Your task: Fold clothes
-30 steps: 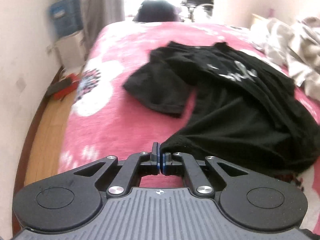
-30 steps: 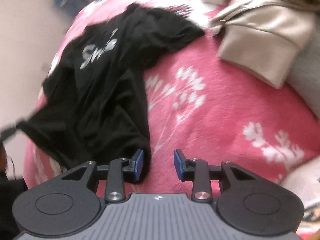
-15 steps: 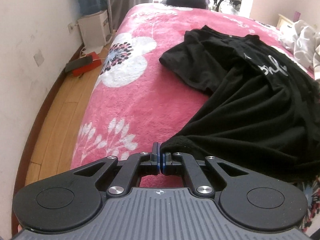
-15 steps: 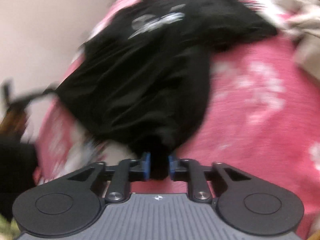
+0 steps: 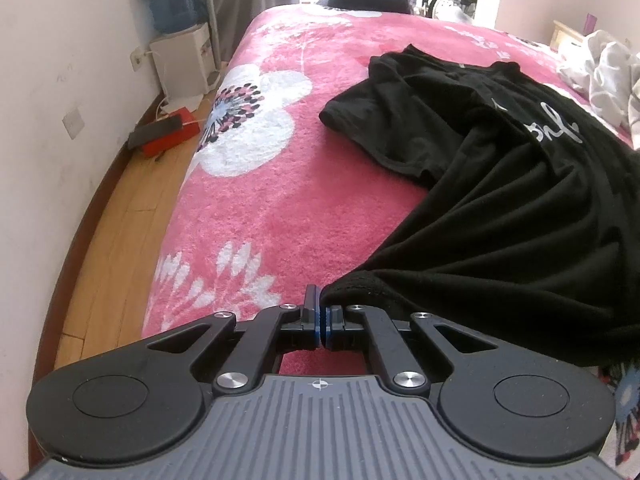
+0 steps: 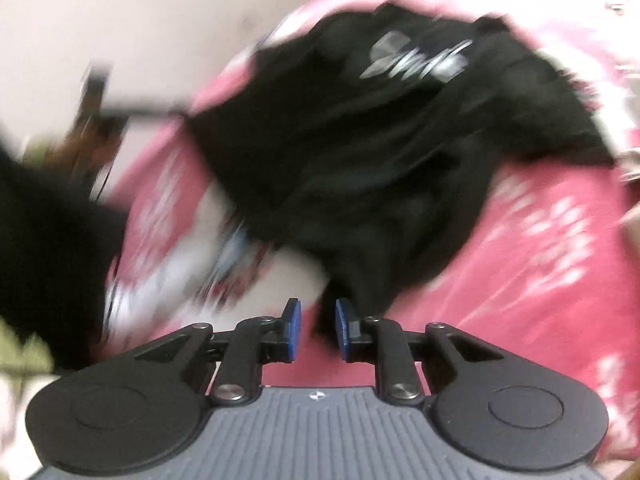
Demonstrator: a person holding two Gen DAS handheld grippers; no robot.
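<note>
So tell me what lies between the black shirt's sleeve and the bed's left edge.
Only bare pink blanket with its white flower print; nothing rests between the sleeve of the black shirt and that edge, as the left wrist view shows.

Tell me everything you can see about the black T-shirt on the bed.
The black T-shirt is short-sleeved soft knit with white script lettering on the chest. It lies crumpled, face up, on the pink flowered blanket, one sleeve spread flat. The left gripper is shut on a hem corner, pulling the cloth into taut folds. In the blurred right wrist view, the right gripper is open, with another part of the hem lying at its fingers.
</note>
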